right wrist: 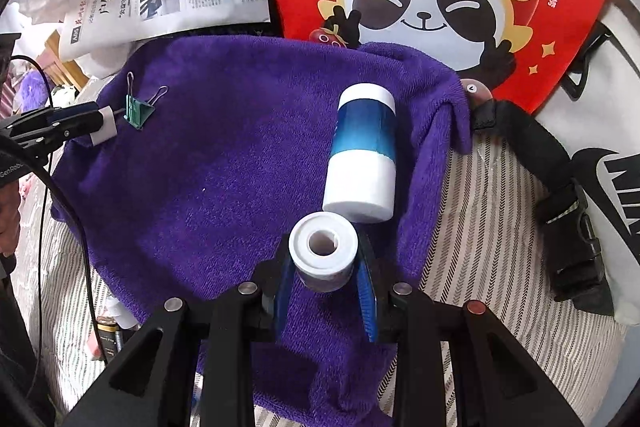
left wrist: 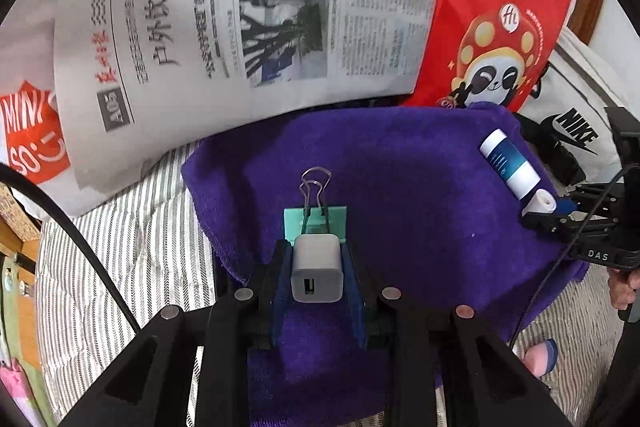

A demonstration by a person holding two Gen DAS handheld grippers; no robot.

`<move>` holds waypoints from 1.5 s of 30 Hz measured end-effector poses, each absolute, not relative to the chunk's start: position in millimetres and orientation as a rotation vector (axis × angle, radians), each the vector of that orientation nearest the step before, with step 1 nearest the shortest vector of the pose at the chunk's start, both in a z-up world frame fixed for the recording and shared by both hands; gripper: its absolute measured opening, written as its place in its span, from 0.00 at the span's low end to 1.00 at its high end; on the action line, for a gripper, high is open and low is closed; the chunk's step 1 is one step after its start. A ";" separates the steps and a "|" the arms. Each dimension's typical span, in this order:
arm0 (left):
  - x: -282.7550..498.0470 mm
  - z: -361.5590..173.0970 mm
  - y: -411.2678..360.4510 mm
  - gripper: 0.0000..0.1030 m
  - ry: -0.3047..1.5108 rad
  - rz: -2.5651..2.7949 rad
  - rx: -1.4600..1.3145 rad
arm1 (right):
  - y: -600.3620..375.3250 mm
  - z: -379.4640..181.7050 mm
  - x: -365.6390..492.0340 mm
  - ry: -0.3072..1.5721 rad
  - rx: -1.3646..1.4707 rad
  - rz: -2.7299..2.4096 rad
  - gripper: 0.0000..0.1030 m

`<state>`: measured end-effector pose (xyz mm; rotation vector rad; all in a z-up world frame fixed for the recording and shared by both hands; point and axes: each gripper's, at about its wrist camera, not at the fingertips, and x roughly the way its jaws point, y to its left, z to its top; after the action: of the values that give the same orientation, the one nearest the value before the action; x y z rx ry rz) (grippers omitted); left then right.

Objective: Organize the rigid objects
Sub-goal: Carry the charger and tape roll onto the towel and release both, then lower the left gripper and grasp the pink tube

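My left gripper (left wrist: 317, 259) is shut on a white USB charger cube (left wrist: 317, 269), held just above a purple towel (left wrist: 400, 187). A green binder clip (left wrist: 316, 215) lies on the towel right in front of the cube. My right gripper (right wrist: 325, 259) is shut on a small white round container (right wrist: 323, 251). A blue and white cylinder (right wrist: 364, 155) lies on the towel just beyond it. The right gripper with the round container (left wrist: 540, 203) also shows in the left wrist view beside the cylinder (left wrist: 508, 157). The left gripper with the cube (right wrist: 105, 127) shows next to the clip (right wrist: 138, 111).
The towel lies on a striped bedsheet (left wrist: 132, 239). A newspaper (left wrist: 240, 19) and a red panda bag (left wrist: 496, 27) stand behind it. A white Nike bag (right wrist: 600, 155) with a black strap and buckle (right wrist: 568, 227) is at the right. A dark bottle (right wrist: 108, 339) lies at the towel's left edge.
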<state>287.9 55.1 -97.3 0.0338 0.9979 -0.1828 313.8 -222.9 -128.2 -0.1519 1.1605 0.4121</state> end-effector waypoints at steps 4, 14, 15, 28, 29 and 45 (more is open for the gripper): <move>291.0 -105.0 54.0 0.24 1.002 -0.184 0.026 | -221.8 -129.9 314.6 1.145 -0.151 0.409 0.28; 291.2 -109.8 38.7 0.24 0.998 -0.185 0.110 | -216.8 -133.0 305.8 1.135 -0.188 0.413 0.29; 290.9 -110.6 37.0 0.24 0.999 -0.188 0.124 | -217.4 -133.0 306.2 1.136 -0.184 0.416 0.29; 290.4 -120.8 34.7 0.25 1.056 -0.197 0.168 | -209.1 -134.5 304.4 1.121 -0.211 0.434 0.29; 290.7 -123.3 32.9 0.25 1.062 -0.196 0.174 | -209.3 -134.4 304.4 1.120 -0.212 0.437 0.29; 273.5 -120.5 26.0 0.27 1.102 -0.138 0.208 | -198.1 -132.7 300.7 1.121 -0.292 0.499 0.49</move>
<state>273.5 26.0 -120.5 0.2080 1.1024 -0.1377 300.7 -198.1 -132.7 -0.2916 1.1207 0.4988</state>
